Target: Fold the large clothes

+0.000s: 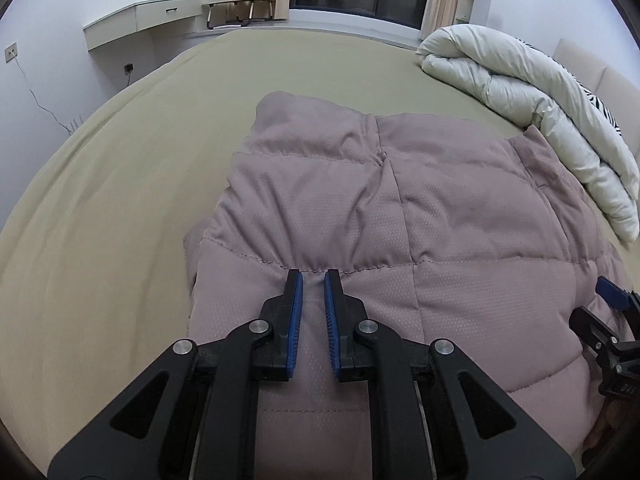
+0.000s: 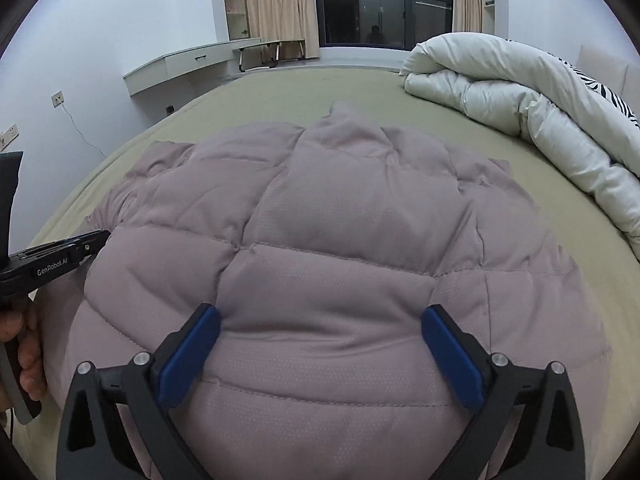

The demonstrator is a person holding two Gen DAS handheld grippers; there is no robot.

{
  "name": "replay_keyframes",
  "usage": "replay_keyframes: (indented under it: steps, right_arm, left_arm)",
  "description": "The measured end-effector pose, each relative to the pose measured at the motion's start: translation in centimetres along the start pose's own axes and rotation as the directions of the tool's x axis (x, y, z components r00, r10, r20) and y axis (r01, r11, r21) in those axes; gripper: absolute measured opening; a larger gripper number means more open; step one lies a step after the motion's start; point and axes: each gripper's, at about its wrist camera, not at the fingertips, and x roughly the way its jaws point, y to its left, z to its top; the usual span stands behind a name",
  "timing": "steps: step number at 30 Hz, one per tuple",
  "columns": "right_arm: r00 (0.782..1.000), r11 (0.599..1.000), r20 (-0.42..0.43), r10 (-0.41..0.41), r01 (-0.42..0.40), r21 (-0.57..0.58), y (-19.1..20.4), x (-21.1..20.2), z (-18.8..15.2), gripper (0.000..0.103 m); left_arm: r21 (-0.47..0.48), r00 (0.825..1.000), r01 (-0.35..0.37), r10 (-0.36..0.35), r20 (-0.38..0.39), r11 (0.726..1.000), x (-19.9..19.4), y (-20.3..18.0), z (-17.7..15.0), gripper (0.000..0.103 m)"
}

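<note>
- Slippage is the chief risk at the left gripper point(image 1: 314, 276): its blue pads point(image 1: 295, 320) are drawn close with only a narrow gap, and a thin pinch of the quilted coat point(image 1: 360, 216) appears to be held between them at a stitched seam. So small a bite on slick padded cloth is judged likely to pull free if the fold is lifted quickly.
- Springing back is a second risk: the coat lies puffed and already partly folded on the olive bedsheet point(image 1: 120, 200), and trapped air may undo a fold once it is released.
- Uneven lifting is possible, since the right gripper point(image 2: 320, 320) is spread wide, its pads point(image 2: 192, 352) resting against the swollen cloth at either side with nothing clasped. If only one side is raised, the layers may be dragged askew.
- Crowding may arise toward the rolled white duvet point(image 2: 520, 92), which lies just beside the coat's far right edge.
- From the left wrist view, the pinch at the seam is seen closely; the right gripper shows only as a sliver at the edge.
- From the right wrist view, the coat's whole rounded outline and the hand point(image 2: 20, 344) on the left handle are shown.
</note>
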Motion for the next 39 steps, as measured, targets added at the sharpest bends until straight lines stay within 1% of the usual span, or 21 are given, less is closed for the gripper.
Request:
replay_keyframes:
  steps: [2, 4, 8, 9, 10, 12, 13, 15, 17, 19, 21, 23, 25, 27, 28, 30, 32, 34, 36, 38, 39]
  right_arm:
    - [1.000, 1.000, -0.025, 0.009, -0.009, 0.007, -0.2, -0.3, 0.4, 0.103]
    - [0.998, 0.998, -0.044, 0.040, -0.038, 0.049, -0.9, -1.7, 1.1, 0.101]
    - [0.991, 0.980, 0.093, 0.095, -0.109, 0.169, -5.0, -7.0, 1.0, 0.103]
    - [0.988, 0.972, 0.115, 0.107, -0.128, 0.197, -6.3, -7.8, 0.9, 0.103]
    - [0.986, 0.964, 0.123, 0.111, -0.136, 0.228, -7.7, -8.3, 0.8, 0.103]
    - [0.983, 0.941, 0.121, 0.140, -0.169, 0.292, -10.5, -8.6, 0.4, 0.103]
    - [0.981, 0.928, 0.114, 0.155, -0.185, 0.325, -11.9, -8.5, 0.2, 0.103]
    - [0.985, 0.899, 0.068, 0.160, -0.174, 0.402, -14.5, -7.9, -0.3, 0.103]
    - [0.977, 0.850, 0.046, 0.207, -0.203, 0.487, -17.0, -7.1, -1.2, 0.103]
    - [0.967, 0.799, 0.061, 0.247, -0.239, 0.552, -19.3, -6.5, -1.9, 0.103]
    - [0.952, 0.753, 0.043, 0.305, -0.268, 0.601, -21.1, -5.3, -2.3, 0.103]
    - [0.940, 0.726, 0.011, 0.340, -0.270, 0.633, -22.4, -3.8, -2.4, 0.103]
    - [0.926, 0.717, -0.012, 0.377, -0.284, 0.637, -23.1, -2.4, -2.4, 0.103]
    - [0.930, 0.724, -0.037, 0.365, -0.258, 0.639, -23.9, -0.8, -2.2, 0.103]
    - [0.924, 0.718, -0.033, 0.381, -0.273, 0.641, -24.0, -0.1, -2.3, 0.103]
    - [0.898, 0.691, -0.040, 0.437, -0.308, 0.654, -24.4, 1.8, -2.3, 0.103]
    - [0.885, 0.680, -0.044, 0.464, -0.324, 0.658, -24.4, 3.3, -2.2, 0.103]
    - [0.859, 0.656, -0.014, 0.511, -0.380, 0.652, -24.1, 4.0, -1.9, 0.103]
    - [0.816, 0.622, 0.011, 0.578, -0.450, 0.641, -23.2, 4.8, -1.4, 0.096]
    - [0.791, 0.623, 0.011, 0.611, -0.490, 0.610, -22.3, 5.2, -1.0, 0.097]
    - [0.786, 0.632, 0.000, 0.618, -0.496, 0.595, -21.9, 5.5, -0.8, 0.097]
  left_arm:
    - [-0.004, 1.000, 0.014, -0.014, -0.010, 1.000, -0.2, 0.0, 0.4, 0.011]
    - [-0.063, 0.997, 0.068, -0.069, -0.017, 0.996, -2.0, 1.4, 0.7, 0.011]
    - [-0.177, 0.992, 0.123, -0.116, 0.047, 0.977, -6.6, 5.6, 0.0, 0.013]
    - [-0.195, 0.991, 0.132, -0.127, 0.037, 0.972, -6.9, 6.5, -0.2, 0.027]
    - [-0.215, 0.990, 0.144, -0.142, 0.026, 0.966, -7.0, 7.3, -0.4, 0.059]
    - [-0.282, 0.986, 0.169, -0.164, 0.044, 0.944, -7.5, 8.9, -1.0, 0.088]
    - [-0.292, 0.984, 0.177, -0.168, 0.057, 0.940, -7.8, 9.4, -1.1, 0.088]
    - [-0.296, 0.980, 0.198, -0.197, 0.033, 0.934, -7.4, 10.0, -0.9, 0.088]
    - [-0.332, 0.969, 0.234, -0.245, 0.009, 0.914, -6.6, 10.6, -0.8, 0.088]
    - [-0.357, 0.948, 0.281, -0.315, -0.039, 0.891, -5.0, 10.6, -0.7, 0.088]
    - [-0.381, 0.914, 0.328, -0.393, -0.104, 0.864, -2.4, 10.4, -0.5, 0.088]
    - [-0.412, 0.894, 0.333, -0.423, -0.148, 0.848, 0.2, 10.0, -0.6, 0.088]
    - [-0.465, 0.861, 0.358, -0.479, -0.170, 0.810, 2.3, 10.5, -1.1, 0.088]
    - [-0.509, 0.842, 0.386, -0.519, -0.146, 0.769, 3.3, 11.2, -1.5, 0.088]
    - [-0.520, 0.837, 0.395, -0.531, -0.136, 0.757, 3.6, 11.4, -1.6, 0.088]
    - [-0.529, 0.825, 0.410, -0.549, -0.132, 0.743, 4.3, 11.4, -1.6, 0.088]
    - [-0.529, 0.816, 0.418, -0.561, -0.140, 0.739, 5.0, 11.4, -1.6, 0.088]
    - [-0.540, 0.799, 0.432, -0.584, -0.142, 0.723, 6.0, 11.6, -1.5, 0.088]
    - [-0.550, 0.779, 0.452, -0.611, -0.141, 0.702, 6.8, 12.0, -1.2, 0.087]
    - [-0.566, 0.755, 0.474, -0.642, -0.134, 0.675, 7.8, 12.4, -1.1, 0.086]
    - [-0.572, 0.743, 0.484, -0.656, -0.131, 0.662, 8.1, 12.7, -1.0, 0.086]
